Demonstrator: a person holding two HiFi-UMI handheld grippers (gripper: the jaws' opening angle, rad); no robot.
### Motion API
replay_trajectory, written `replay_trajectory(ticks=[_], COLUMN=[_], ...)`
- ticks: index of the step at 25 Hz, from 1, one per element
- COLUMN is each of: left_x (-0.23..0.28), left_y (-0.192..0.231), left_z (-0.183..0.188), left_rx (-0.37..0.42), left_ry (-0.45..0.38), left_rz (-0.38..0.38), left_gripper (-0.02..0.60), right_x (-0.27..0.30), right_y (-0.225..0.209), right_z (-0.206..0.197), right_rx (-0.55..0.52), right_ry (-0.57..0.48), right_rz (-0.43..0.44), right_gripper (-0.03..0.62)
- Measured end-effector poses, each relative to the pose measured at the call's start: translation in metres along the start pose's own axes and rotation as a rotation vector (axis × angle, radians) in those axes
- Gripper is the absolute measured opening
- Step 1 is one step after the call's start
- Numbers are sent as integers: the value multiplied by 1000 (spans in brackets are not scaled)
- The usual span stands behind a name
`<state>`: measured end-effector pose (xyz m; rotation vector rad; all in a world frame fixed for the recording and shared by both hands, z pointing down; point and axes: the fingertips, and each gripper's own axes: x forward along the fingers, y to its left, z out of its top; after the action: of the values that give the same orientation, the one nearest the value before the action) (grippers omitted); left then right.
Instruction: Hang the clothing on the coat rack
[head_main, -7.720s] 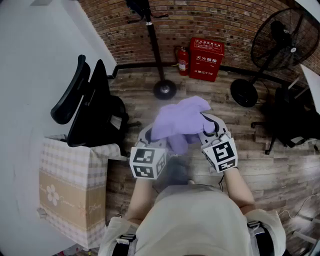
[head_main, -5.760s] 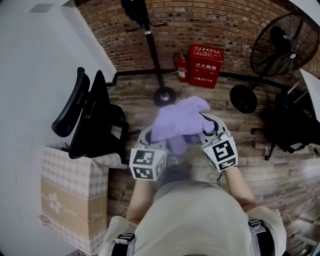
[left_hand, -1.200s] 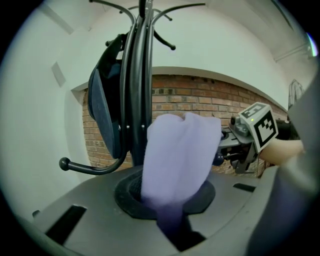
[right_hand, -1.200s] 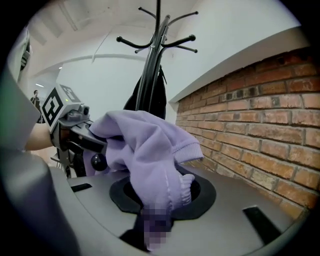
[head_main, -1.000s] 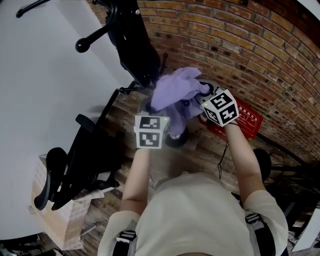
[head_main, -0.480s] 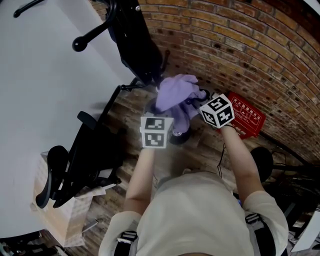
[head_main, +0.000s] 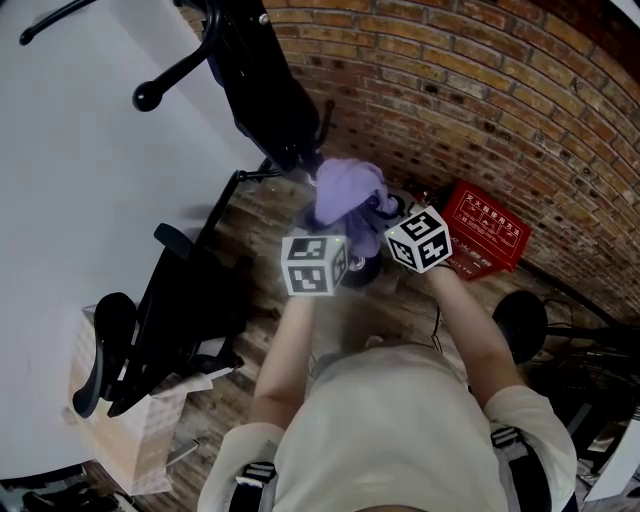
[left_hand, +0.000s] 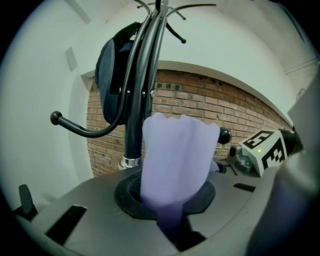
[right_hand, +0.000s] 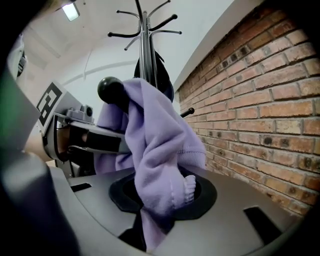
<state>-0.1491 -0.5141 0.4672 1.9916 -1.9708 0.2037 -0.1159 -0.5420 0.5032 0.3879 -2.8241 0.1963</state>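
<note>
A purple garment (head_main: 346, 190) hangs bunched between both grippers, right by the black coat rack (head_main: 268, 95), which carries a dark garment. My left gripper (head_main: 322, 235) is shut on a fold of purple cloth (left_hand: 175, 160), with the rack's pole (left_hand: 134, 120) just behind. In the right gripper view the garment (right_hand: 157, 145) drapes over a ball-tipped hook (right_hand: 110, 89). My right gripper (right_hand: 145, 232) has its jaws opening, the cloth running down between them. The fingertips of both are hidden under cloth in the head view.
A brick wall (head_main: 480, 100) stands close behind the rack, with a red fire box (head_main: 487, 230) at its foot. A black office chair (head_main: 165, 320) and a checked bag (head_main: 115, 445) are at the left. A fan base (head_main: 520, 320) sits at the right. Another hook (left_hand: 56, 118) sticks out left.
The person has walked up to the rack since the earliest frames. Over the last second the right gripper slid left toward the left one, and the garment bunched tighter near the rack.
</note>
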Motion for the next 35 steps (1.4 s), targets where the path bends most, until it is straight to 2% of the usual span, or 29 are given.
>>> replay_trajectory(ticks=[8, 13, 17, 23, 30, 35], left_x=[0, -7, -18, -43, -83, -119], left_y=[1, 1, 1, 2, -8, -13], left_z=[-1, -1, 2, -1, -6, -4], left_rx=[-24, 12, 37, 6, 19, 14], left_ry=[-15, -17, -19, -34, -39, -75], left_rz=[-10, -13, -21, -45, -65, -74], left_gripper=[55, 57, 111, 200, 213, 213], right_x=[0, -9, -22, -55, -97, -118], right_y=[10, 10, 9, 0, 9, 42], right_z=[-3, -2, -3, -8, -18, -15], right_rx=[18, -9, -7, 59, 140, 109], right_ry=[-13, -6, -3, -25, -60, -84], right_rz=[-32, -74, -111, -211, -313, -338], right_gripper=[115, 146, 201, 219, 219, 218])
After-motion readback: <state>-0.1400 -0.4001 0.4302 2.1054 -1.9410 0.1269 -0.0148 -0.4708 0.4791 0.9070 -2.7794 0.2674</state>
